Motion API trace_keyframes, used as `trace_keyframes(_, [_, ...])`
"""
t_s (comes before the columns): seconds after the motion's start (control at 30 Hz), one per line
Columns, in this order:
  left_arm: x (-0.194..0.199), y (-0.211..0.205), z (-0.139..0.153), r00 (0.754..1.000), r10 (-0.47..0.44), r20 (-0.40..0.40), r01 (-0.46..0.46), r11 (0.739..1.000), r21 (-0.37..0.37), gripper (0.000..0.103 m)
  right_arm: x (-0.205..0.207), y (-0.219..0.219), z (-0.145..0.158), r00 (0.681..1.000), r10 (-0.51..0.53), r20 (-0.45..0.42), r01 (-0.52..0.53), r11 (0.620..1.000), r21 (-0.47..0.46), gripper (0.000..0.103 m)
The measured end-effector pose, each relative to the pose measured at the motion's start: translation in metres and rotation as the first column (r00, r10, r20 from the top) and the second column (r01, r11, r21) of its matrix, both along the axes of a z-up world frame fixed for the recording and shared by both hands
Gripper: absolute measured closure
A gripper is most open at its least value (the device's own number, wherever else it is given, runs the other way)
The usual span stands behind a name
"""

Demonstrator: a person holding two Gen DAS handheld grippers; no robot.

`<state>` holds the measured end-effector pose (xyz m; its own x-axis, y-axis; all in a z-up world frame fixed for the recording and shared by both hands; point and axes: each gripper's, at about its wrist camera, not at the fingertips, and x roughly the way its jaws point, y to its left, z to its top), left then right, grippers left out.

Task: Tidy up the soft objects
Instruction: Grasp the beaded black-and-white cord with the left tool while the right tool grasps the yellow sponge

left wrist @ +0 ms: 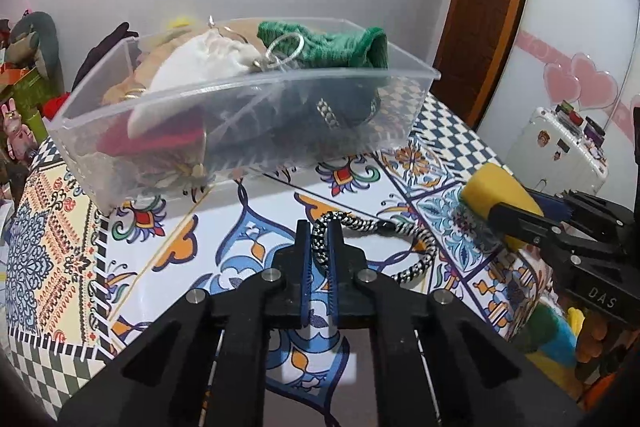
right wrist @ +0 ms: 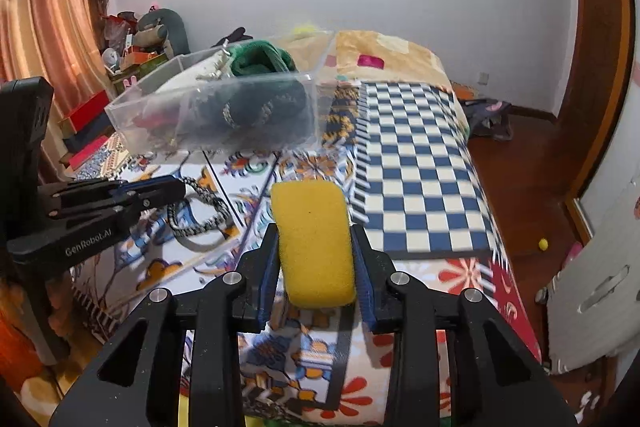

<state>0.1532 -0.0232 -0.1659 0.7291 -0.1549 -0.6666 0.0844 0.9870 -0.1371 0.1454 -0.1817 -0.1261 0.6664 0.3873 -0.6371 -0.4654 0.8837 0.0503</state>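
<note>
The clear bin [left wrist: 240,95], already heaped with soft items, sits far left on the patterned cloth [left wrist: 208,239]. The left gripper [left wrist: 319,227] pinches a braided cord [left wrist: 400,247] (lying on the cloth), while the right gripper [right wrist: 314,247] squeezes a yellow sponge [right wrist: 314,243], both likely bound for the bin.

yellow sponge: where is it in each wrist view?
Left wrist: yellow sponge at the right edge, pinched in the right gripper, above the patterned cloth.
Right wrist: same sponge at centre, upright between that gripper's fingers.
Shared landmark: clear plastic bin of soft items, behind the sponge in both.
</note>
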Motion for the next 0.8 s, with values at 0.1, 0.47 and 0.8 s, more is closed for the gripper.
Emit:
trace_keyframes(0.1, [-0.006, 0.007, 0.01, 0.999, 0.017, 0.032, -0.017, 1.0, -0.006, 0.096, 0.001, 0.006, 0.009, 1.0, 0.01, 0.027, -0.01, 1.0, 0.005, 0.072])
trace_keyframes(0.47, [-0.026, 0.038, 0.05, 0.984, 0.088, 0.155, -0.081, 0.995, -0.049, 0.096, 0.004, 0.036, 0.047, 0.988, 0.06, 0.141, -0.063, 0.998, 0.012, 0.072])
trace_keyframes(0.8, [-0.02, 0.067, 0.083, 0.956, 0.168, 0.242, -0.162, 0.986, -0.046, 0.096, 0.014, 0.071, 0.07, 0.967, 0.11, 0.228, -0.121, 0.992, 0.033, 0.072])
